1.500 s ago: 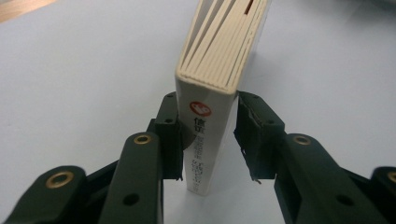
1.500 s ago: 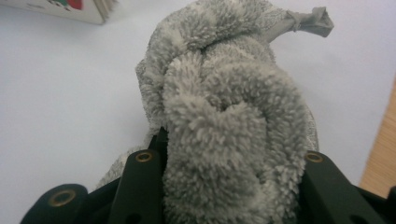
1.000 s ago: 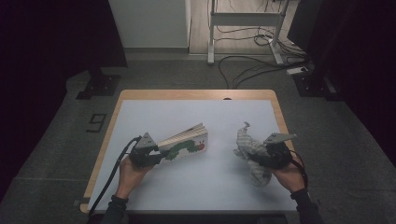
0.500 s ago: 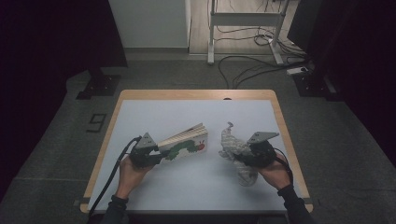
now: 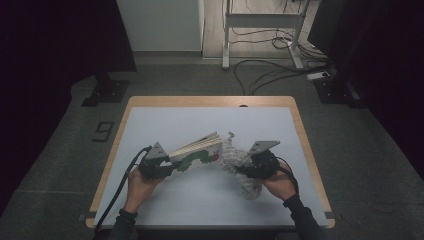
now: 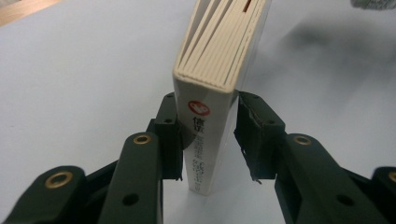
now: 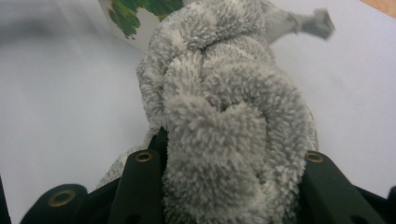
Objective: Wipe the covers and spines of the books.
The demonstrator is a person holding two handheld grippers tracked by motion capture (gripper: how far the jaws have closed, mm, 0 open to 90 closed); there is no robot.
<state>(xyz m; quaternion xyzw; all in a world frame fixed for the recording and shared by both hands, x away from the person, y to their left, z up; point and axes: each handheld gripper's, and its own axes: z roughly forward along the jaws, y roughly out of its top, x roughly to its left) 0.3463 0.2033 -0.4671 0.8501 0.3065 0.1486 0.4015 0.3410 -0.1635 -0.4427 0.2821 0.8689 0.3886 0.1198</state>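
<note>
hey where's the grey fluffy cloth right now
In the high view the grey fluffy cloth sits right of the table's middle, clamped in the right gripper and meeting the far end of the picture book held by the left gripper.

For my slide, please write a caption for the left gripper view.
Left gripper clamps a thick board book by its spine above the white table.
</note>
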